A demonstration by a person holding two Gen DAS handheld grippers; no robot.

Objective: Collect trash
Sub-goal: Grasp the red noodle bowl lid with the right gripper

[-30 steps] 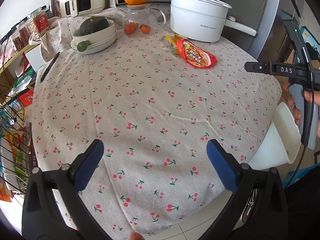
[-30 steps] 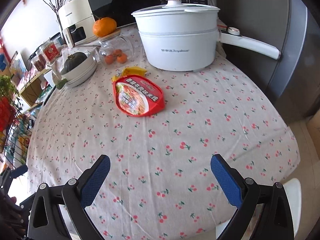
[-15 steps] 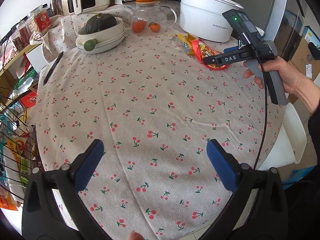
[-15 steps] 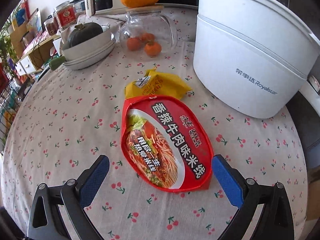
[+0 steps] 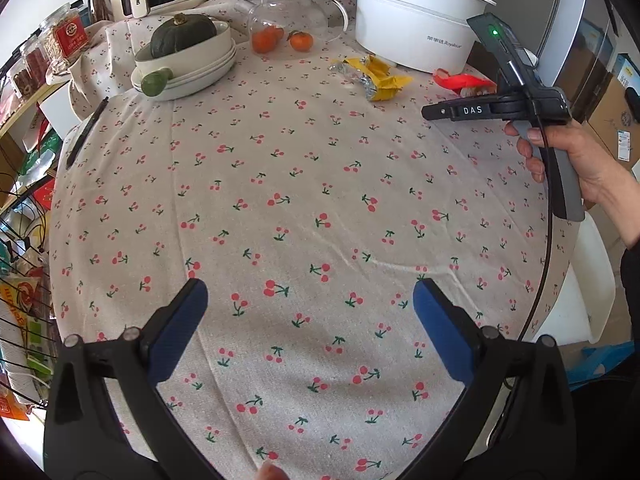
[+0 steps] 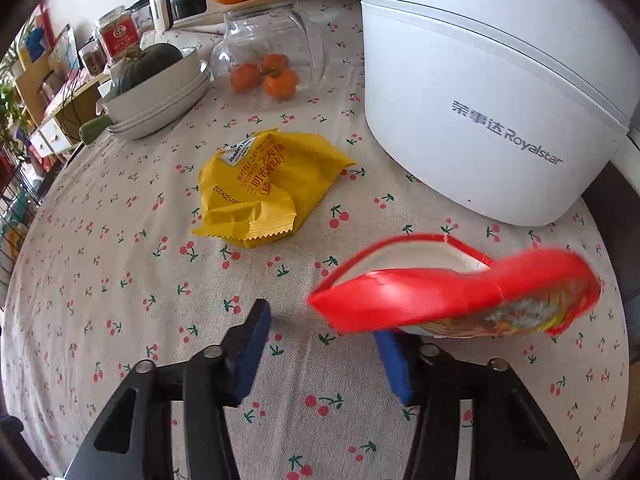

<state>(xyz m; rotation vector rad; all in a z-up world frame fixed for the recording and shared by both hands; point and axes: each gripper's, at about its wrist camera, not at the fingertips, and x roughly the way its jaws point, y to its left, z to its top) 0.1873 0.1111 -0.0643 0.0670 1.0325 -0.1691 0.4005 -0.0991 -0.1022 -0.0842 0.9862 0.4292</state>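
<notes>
A: Where is the red lid sitting?

B: It is tipping up off the table, blurred, just above the right finger of the right hand-held gripper, beside the white pot. The fingers are standing apart, gripping nothing.

A: And the yellow wrapper?

B: It is lying crumpled on the table, between the lid and the glass jar.

A: The left hand-held gripper?

B: It is hanging wide open over bare cloth, well apart from the trash.
</notes>
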